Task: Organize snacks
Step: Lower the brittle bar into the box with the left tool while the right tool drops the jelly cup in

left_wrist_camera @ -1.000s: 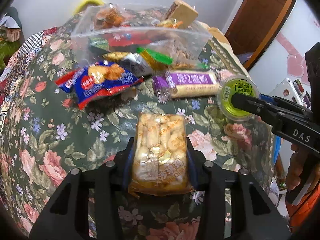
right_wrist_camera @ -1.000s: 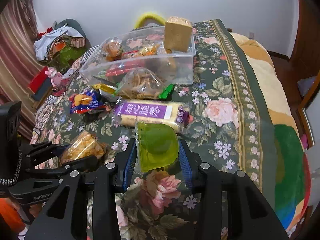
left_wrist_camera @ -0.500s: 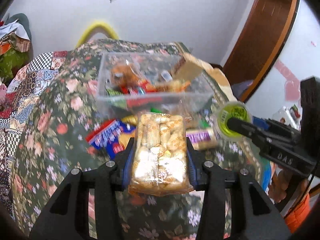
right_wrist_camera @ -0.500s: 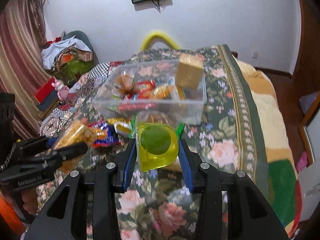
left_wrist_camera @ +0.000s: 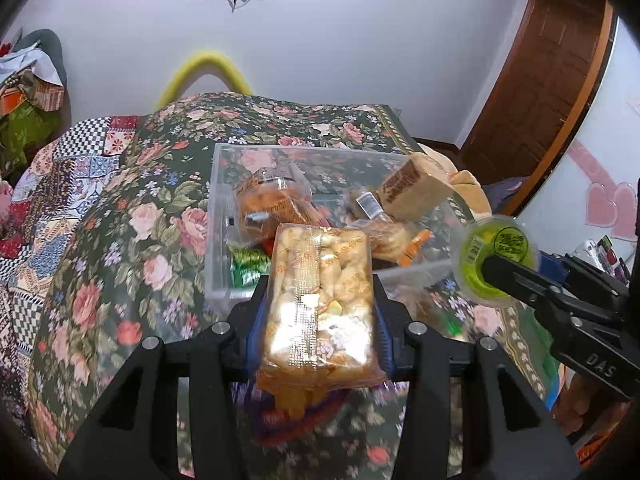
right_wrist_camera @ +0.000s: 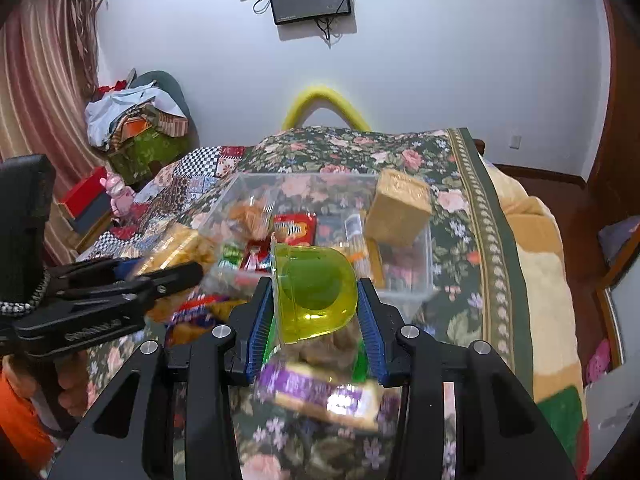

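2 grippers, 1 snack each: left gripper [left_wrist_camera: 320,304] clamps 1 puffed-snack pack [left_wrist_camera: 320,300], right gripper [right_wrist_camera: 310,304] pinches 1 green jelly cup [right_wrist_camera: 314,292], both above 1 clear bin [right_wrist_camera: 424,276]

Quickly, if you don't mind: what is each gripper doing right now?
Left gripper: closed on the puff pack.
Right gripper: closed on the green cup.
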Demonstrator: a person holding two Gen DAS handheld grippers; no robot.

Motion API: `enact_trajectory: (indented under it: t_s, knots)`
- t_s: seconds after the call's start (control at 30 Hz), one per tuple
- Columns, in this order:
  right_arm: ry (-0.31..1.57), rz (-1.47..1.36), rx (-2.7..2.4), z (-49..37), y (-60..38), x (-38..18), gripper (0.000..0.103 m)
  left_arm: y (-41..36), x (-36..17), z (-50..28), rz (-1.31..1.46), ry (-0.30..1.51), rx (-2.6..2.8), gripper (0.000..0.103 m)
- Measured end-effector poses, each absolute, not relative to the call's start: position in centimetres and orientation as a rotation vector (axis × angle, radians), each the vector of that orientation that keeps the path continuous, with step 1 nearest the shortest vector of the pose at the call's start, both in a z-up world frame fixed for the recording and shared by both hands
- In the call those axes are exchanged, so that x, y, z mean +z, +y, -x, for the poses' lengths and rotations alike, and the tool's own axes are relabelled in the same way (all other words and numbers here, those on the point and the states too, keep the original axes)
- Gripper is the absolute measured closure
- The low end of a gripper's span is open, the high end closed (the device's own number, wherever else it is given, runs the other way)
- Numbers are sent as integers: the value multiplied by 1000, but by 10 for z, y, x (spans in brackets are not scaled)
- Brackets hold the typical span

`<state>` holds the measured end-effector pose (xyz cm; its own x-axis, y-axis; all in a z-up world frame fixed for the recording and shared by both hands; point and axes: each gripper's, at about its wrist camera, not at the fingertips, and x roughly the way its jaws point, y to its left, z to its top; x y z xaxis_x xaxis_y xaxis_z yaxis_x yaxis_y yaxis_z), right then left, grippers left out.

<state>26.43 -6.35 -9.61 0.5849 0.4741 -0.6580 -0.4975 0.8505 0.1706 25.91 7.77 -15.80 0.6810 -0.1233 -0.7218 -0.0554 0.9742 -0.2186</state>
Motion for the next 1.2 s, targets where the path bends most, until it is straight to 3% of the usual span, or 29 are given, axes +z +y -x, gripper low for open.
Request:
enact_trajectory:
  t_s: [0.67,1.2]
  knots:
    - [815,90,571,-338,-11,-125,65,108,-194,-340,236,866,26,58]
    - [920,116,535,-365,-6,-148,63,102,-190,-334,199,896,3,58]
